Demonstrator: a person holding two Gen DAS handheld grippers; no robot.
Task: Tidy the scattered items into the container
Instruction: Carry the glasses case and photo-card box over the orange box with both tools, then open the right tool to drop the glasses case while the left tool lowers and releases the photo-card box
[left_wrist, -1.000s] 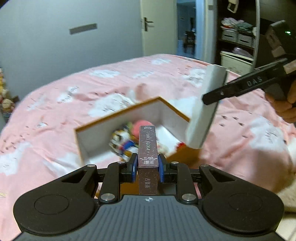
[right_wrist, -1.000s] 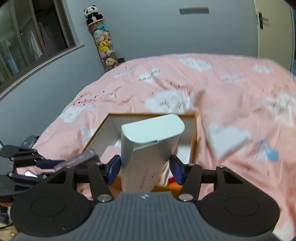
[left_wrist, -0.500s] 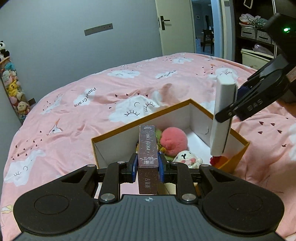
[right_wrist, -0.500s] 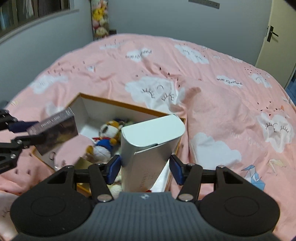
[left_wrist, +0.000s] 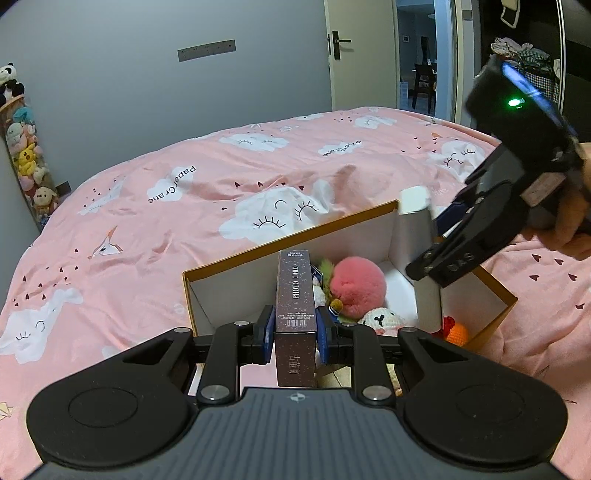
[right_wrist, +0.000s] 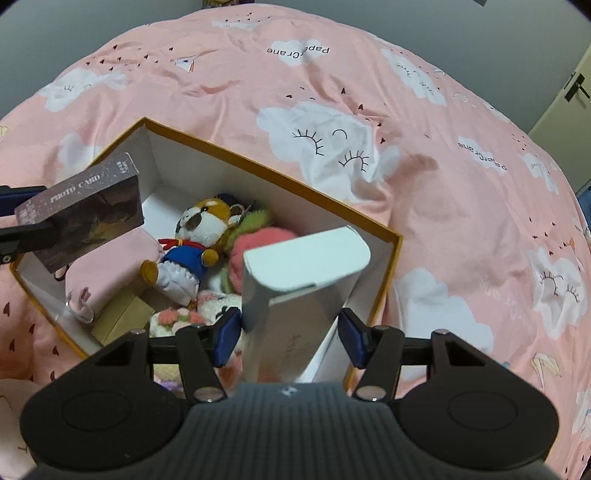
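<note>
The left tongs (left_wrist: 295, 334) clamp a dark, speckled photo card box (left_wrist: 296, 295), its narrow printed edge facing up and its far end reaching over the near-left wall of the container (left_wrist: 288, 247). The container, an open cardboard box with orange edges and white inner walls, sits on a bed under a pink cloud-print duvet (left_wrist: 184, 184).

From the right wrist view, the right tongs (right_wrist: 288, 332) grip a tall white carton (right_wrist: 295, 295) with a rounded top, held over the container's corner at 5 o'clock, its lower part dipping below the rim (right_wrist: 280, 181). The photo card box (right_wrist: 85, 210) hangs over the wall at 9 o'clock.

Inside the container lie a plush dog in a blue outfit (right_wrist: 195, 243), a pink fluffy ball (right_wrist: 258, 243), a pink pouch (right_wrist: 107, 273) and a white knitted toy (left_wrist: 382, 317). In the left wrist view a hand (left_wrist: 569, 225) holds the right tool at 3 o'clock.
</note>
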